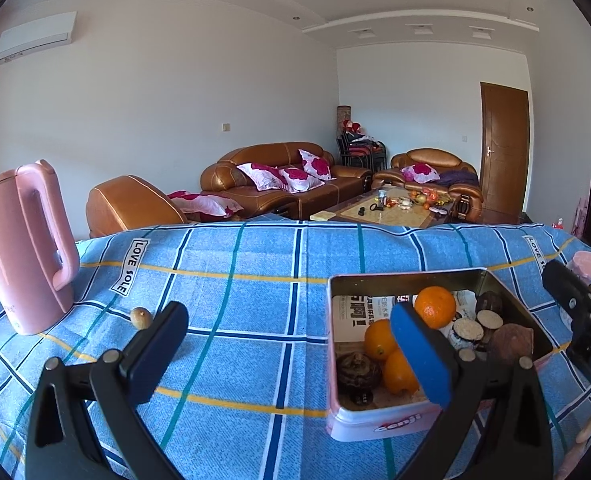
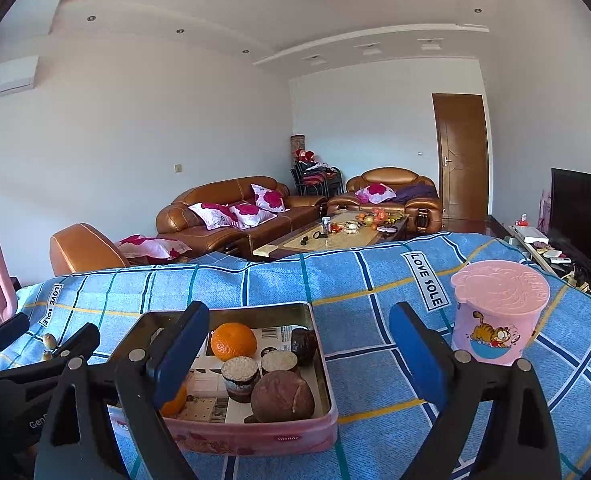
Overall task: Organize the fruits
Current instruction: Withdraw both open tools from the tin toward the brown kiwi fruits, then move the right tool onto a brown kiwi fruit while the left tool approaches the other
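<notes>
A pink tin box [image 1: 371,426] [image 2: 255,436] stands on the blue checked cloth. It holds three oranges [image 1: 435,306] [image 2: 233,340], dark brown fruits [image 1: 357,372] [image 2: 283,396] and cut round pieces [image 2: 239,372]. A small tan fruit [image 1: 140,317] lies on the cloth near the kettle; in the right wrist view two small ones [image 2: 49,340] show. My left gripper [image 1: 291,344] is open and empty, its right finger over the box's near side. My right gripper [image 2: 299,344] is open and empty, its left finger over the box.
A pink kettle [image 1: 23,248] stands at the table's left. A pink lidded cup [image 2: 495,312] with a cat picture stands right of the box. The right gripper shows at the right edge of the left wrist view [image 1: 575,308]. Brown sofas and a coffee table lie beyond.
</notes>
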Demonstrator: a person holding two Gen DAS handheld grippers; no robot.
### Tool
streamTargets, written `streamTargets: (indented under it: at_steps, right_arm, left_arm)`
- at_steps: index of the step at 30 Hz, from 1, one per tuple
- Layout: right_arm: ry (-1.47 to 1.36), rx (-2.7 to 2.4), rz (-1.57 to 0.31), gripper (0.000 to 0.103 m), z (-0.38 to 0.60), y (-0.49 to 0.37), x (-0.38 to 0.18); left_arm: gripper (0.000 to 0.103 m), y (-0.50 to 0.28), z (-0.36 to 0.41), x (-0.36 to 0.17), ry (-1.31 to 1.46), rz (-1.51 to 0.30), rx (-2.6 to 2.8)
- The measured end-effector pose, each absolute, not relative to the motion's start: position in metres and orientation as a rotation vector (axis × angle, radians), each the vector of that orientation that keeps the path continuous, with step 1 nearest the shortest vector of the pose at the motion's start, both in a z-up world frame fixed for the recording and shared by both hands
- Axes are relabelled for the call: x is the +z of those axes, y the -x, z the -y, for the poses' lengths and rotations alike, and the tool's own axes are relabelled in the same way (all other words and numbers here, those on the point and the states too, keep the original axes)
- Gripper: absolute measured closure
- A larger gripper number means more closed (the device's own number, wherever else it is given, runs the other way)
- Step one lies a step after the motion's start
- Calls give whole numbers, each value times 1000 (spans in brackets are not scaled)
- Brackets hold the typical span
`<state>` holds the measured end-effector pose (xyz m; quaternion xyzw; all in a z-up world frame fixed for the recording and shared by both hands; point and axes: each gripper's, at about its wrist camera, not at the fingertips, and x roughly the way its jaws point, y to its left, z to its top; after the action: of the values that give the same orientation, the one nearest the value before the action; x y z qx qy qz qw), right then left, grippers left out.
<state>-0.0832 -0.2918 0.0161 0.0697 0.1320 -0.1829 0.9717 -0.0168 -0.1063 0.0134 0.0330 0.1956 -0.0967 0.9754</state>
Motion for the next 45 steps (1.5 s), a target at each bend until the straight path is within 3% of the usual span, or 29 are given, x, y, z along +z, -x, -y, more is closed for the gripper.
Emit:
streamTargets:
  at_steps: [45]
  right_arm:
    - [-159, -152, -371, 10, 131, 1, 9]
  left_arm:
    - [0, -58, -50, -4, -36, -562, -1]
